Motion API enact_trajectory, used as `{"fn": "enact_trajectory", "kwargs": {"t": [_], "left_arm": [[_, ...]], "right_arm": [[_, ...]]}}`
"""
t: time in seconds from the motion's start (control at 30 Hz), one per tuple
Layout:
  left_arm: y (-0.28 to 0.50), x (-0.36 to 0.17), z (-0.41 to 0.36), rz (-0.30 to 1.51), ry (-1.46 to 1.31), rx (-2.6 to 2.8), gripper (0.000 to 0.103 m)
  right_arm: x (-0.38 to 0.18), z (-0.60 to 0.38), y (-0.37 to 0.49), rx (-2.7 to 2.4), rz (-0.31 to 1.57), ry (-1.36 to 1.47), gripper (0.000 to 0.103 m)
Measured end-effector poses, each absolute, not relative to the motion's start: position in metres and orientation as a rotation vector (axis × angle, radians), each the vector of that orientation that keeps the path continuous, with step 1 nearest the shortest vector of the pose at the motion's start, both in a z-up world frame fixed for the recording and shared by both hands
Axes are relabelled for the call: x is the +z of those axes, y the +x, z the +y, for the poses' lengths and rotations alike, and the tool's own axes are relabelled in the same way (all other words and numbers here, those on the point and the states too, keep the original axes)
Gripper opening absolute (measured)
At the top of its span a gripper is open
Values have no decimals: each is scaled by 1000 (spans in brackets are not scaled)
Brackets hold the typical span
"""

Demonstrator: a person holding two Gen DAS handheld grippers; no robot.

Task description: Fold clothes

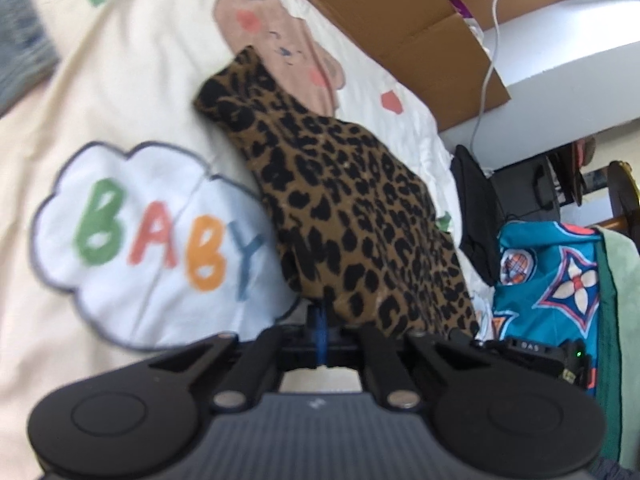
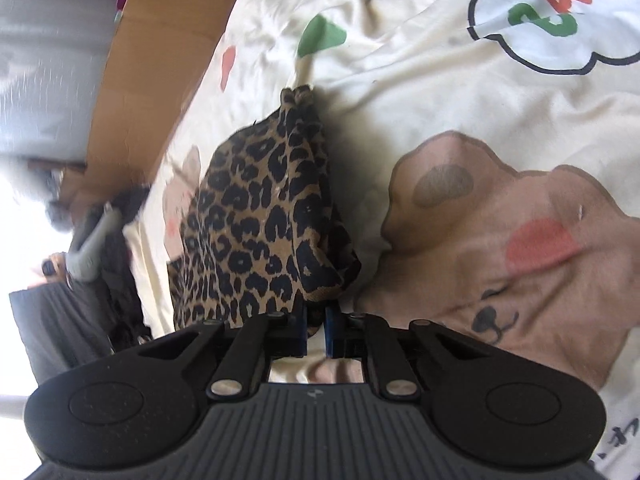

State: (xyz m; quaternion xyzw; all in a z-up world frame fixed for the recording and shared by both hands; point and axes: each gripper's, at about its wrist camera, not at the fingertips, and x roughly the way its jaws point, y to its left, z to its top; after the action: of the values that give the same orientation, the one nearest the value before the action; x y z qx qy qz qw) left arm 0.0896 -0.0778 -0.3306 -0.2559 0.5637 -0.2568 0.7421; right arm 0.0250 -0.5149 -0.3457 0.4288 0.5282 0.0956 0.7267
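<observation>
Surface: cream bedspread printed with a brown bear and a white cloud lettered BABY; it fills most of both wrist views
Background: brown cardboard lies along the far edge of the bedspread; a white cable trails across it; a teal patterned cloth and a black item sit past the bedspread's right edge in the left wrist view
Task item: leopard-print garment; bunched into a long narrow shape, one end drawn toward each gripper; its middle lies against the bedspread beside the cloud and partly over the bear
Left gripper: pitched steeply down toward the bed; jaws fully closed, blue pads together; near edge of the garment sits right at the pads, so it reads as pinched; exact contact is blurred
Right gripper: also pitched steeply down; jaws nearly closed with a thin slit between the blue pads; a fold of the garment drops into that slit and is clamped there
Garment in right wrist view: rises from the pads as a puckered ridge; far tip gathered to a point on the bedspread near a green printed patch
Left side of right wrist view: blurred grey and black shapes; cannot be identified
</observation>
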Motion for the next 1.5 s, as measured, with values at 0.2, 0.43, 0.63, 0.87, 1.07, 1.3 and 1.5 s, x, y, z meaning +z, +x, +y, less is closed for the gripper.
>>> {"fn": "enact_trajectory", "kwargs": {"t": [0.2,0.43,0.63,0.87,1.07,1.3,1.5], "left_arm": [[78,-339,-53,1278,-555,-489,0],[88,-341,-51,1271,-597,-479,64],[97,-357,-67,1257,-691,-502,65],[111,-376,-82,1232,-774,-526,62],[117,-382,-91,1244,-807,-542,9],[92,-367,-94,1241,-826,-574,7],[74,-350,-108,1281,-672,-669,7]], "right_arm": [[-350,-516,20,202,1192,906,3],[-364,-521,17,189,1186,949,22],[-375,-522,16,187,1164,1024,43],[-392,-528,10,114,1123,1178,42],[-386,-527,16,123,1106,1155,12],[-361,-536,21,165,1075,1060,8],[-351,-548,16,176,1095,1003,7]]}}
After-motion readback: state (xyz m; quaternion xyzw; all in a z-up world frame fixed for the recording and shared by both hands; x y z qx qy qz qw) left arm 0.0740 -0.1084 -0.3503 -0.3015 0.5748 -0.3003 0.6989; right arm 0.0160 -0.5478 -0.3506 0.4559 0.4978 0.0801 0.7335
